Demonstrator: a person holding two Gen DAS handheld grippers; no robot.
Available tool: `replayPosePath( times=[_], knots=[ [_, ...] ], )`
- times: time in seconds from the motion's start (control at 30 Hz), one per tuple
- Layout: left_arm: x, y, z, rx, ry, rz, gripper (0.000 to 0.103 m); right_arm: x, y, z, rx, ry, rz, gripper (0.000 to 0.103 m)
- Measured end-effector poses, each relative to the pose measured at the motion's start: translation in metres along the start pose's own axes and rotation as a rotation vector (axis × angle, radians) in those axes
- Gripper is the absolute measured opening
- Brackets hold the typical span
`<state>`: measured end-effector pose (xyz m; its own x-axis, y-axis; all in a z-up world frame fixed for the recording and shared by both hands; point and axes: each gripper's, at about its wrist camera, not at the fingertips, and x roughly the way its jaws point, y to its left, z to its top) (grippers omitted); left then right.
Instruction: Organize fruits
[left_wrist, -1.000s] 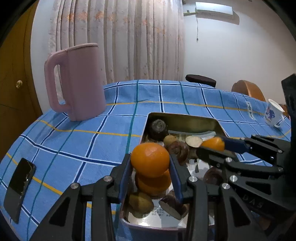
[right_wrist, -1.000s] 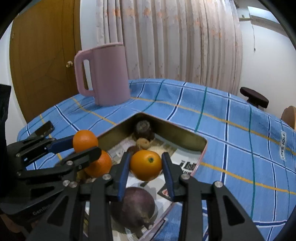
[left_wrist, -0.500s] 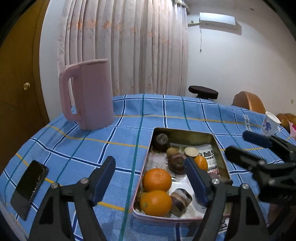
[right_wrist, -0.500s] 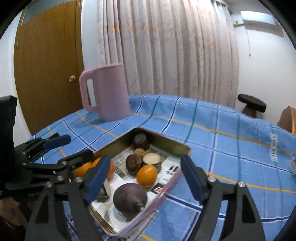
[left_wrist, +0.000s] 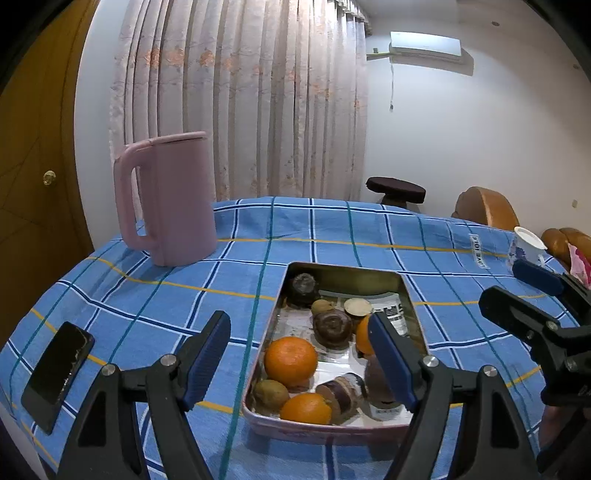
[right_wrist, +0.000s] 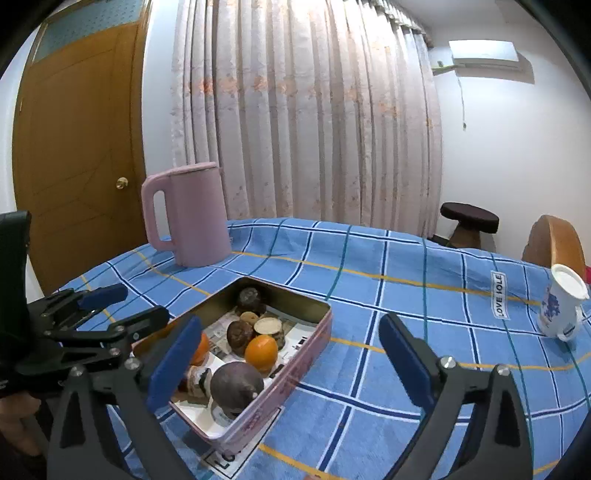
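Two hand-held grippers hover above a round table draped in blue checked cloth (left_wrist: 332, 236), both with blue-padded jaws spread wide and gripping nothing; the jaws have just been opening, the right pair more recently. The left gripper (left_wrist: 299, 360) frames the near end of a shallow metal tin (left_wrist: 343, 271), which lies just ahead of and below it, its long axis running from near to far. The right gripper (right_wrist: 291, 362) sits to the tin's right, so the fruit falls toward its left jaw.

Inside the paper-lined tin rest three smooth, glossy oranges: one at the near left (left_wrist: 291, 361), one at the near rim (left_wrist: 306, 408), and one toward the right (right_wrist: 261, 352), among dull brown, rough-skinned round fruits and a dark purple one (right_wrist: 236, 384).

Either gripper looks equally near; the next reach would likely go forward and down. A matte pink jug (left_wrist: 170, 195), black phone (left_wrist: 57, 369) and white patterned cup (right_wrist: 563, 301) stand well apart.
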<state>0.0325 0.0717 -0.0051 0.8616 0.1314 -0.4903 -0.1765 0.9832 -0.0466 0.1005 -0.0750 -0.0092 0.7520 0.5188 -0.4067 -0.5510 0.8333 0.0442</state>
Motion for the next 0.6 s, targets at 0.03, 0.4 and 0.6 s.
replayPosePath(
  times=[0.03,0.4,0.6],
  knots=[
    [-0.001,-0.001,0.0,0.001,-0.001,-0.001,0.078,-0.002,0.0,-0.001,0.0,-0.001,-0.003,0.1],
    [-0.009,-0.015,0.002,0.025,-0.007,-0.017,0.078,-0.027,-0.005,0.0,0.003,-0.046,-0.034,0.102],
    [-0.012,-0.015,0.003,0.02,-0.015,-0.021,0.078,-0.035,-0.003,0.0,-0.01,-0.06,-0.04,0.102]
  ],
)
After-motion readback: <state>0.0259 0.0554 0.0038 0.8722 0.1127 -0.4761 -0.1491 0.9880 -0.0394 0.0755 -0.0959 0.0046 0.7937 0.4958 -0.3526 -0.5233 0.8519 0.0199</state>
